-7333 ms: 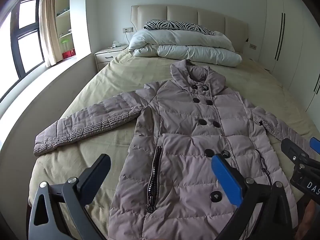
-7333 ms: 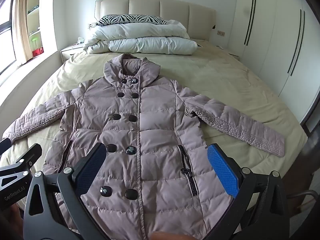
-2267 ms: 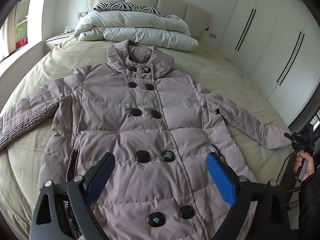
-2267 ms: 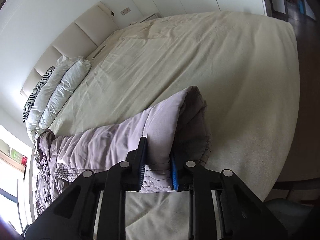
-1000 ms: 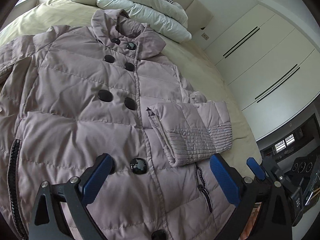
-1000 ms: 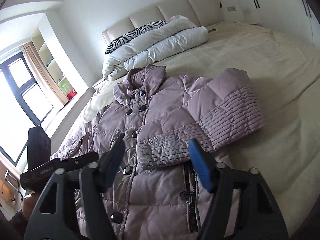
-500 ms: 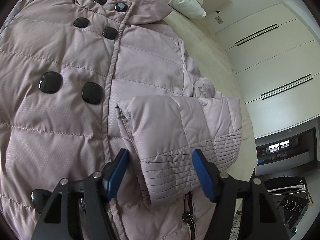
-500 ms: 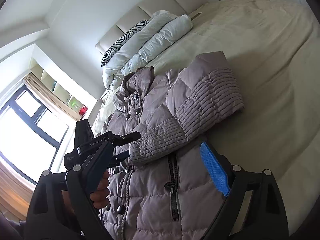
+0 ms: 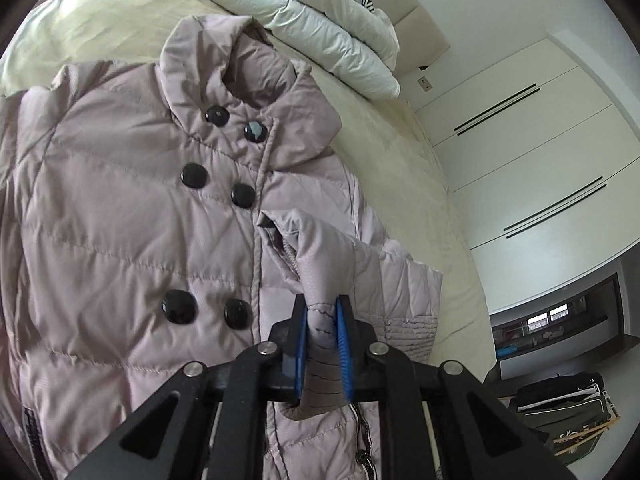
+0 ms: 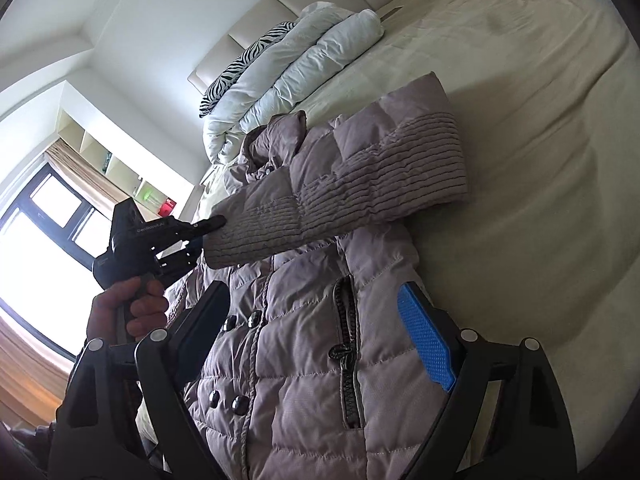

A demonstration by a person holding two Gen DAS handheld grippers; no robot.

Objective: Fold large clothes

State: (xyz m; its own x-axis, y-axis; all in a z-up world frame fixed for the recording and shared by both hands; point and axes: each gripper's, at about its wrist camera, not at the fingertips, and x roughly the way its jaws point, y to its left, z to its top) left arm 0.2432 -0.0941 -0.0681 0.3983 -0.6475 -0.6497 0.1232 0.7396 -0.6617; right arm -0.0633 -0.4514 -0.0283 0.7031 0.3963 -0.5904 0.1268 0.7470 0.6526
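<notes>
A mauve quilted coat (image 9: pixel 120 216) with black buttons lies face up on the bed. Its right sleeve (image 9: pixel 396 280) is folded back across the front. My left gripper (image 9: pixel 322 322) is shut on the sleeve cuff (image 9: pixel 320 344) and holds it a little above the coat. In the right wrist view the left gripper (image 10: pixel 208 226) pinches the ribbed cuff end of the sleeve (image 10: pixel 340 188). My right gripper (image 10: pixel 316 328) is open and empty, hovering over the coat's lower front (image 10: pixel 304 380) near the zipped pocket (image 10: pixel 346 344).
The beige bed (image 10: pixel 540 120) extends to the right of the coat. A rolled white duvet (image 9: pixel 320 32) and a zebra pillow (image 10: pixel 236 76) lie at the headboard. White wardrobes (image 9: pixel 540 152) stand to the right, a window (image 10: pixel 44 248) to the left.
My left gripper has closed on the cuff of the folded sleeve and lifted it slightly. My right gripper has stayed open and shifted closer over the coat's lower front.
</notes>
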